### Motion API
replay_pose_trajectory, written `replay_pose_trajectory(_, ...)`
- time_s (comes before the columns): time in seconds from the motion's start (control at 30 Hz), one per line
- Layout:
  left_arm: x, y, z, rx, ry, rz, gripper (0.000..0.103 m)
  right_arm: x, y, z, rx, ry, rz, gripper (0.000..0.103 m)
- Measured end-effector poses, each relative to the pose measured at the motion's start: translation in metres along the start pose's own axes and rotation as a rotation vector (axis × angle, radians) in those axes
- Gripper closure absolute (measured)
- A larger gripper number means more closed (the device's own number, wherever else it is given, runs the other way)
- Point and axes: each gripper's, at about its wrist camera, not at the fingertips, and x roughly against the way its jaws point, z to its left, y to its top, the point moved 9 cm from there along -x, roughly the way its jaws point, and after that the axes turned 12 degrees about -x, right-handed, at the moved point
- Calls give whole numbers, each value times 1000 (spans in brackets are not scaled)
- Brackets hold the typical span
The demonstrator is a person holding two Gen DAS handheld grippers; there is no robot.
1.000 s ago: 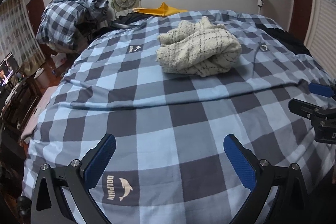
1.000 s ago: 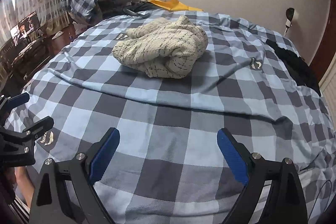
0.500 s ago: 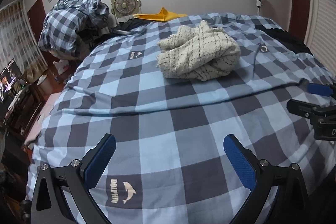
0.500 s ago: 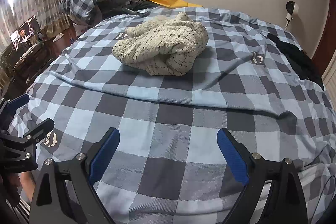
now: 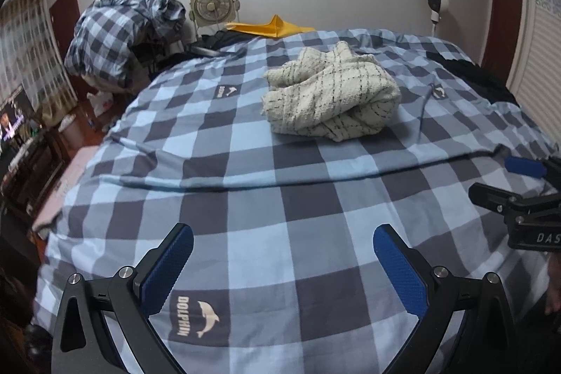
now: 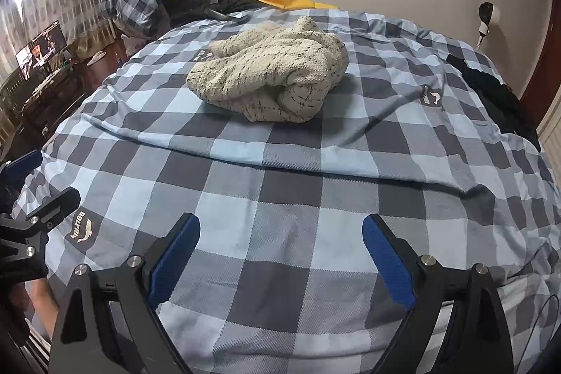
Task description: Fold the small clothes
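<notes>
A big bed with a blue and gray checked cover [image 5: 280, 198] fills both views. On it lies a cream knitted garment [image 5: 331, 102] with thin dark lines, all bunched up in a heap. From the left wrist camera it sits at about 12 o'clock, a little toward 1, well apart from the gripper. From the right wrist camera the heap [image 6: 271, 76] also sits near 12 o'clock, far up the bed.

The left gripper [image 5: 282, 255] hangs over the near part of the cover with its two blue fingers [image 5: 166, 267] wide apart and nothing between them. The right gripper [image 6: 280, 244] is the same: blue fingers [image 6: 387, 260] spread wide, holding nothing, over the checked cover.

In the left view the right gripper pokes in at 3 o'clock. In the right view the left gripper pokes in at 9 o'clock.

A small dolphin patch [image 5: 196, 316] is on the cover by the left finger. A fan [image 5: 210, 4] stands at 11 o'clock by the wall, next to a pile of checked bedding [image 5: 119, 30].
</notes>
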Motion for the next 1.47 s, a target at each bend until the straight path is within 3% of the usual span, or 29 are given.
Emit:
replay_pose_trajectory(0.5, 0, 1, -4, -11, 9, -6, 0, -3, 2, -5, 8, 4, 5, 11)
replay_pose_trajectory(1.0, -6, -4, -4, 7, -8, 42, 0, -4, 2, -6, 9, 3, 5, 11)
replay_pose_trajectory(1.27, -8, -9, -3, 8, 25, 63, 0, -4, 2, -5, 10, 4, 7, 11)
replay_pose_trajectory(1.47, -2, -8, -7, -5, 15, 39, 0, -5, 0, -8, 12, 3, 9, 11)
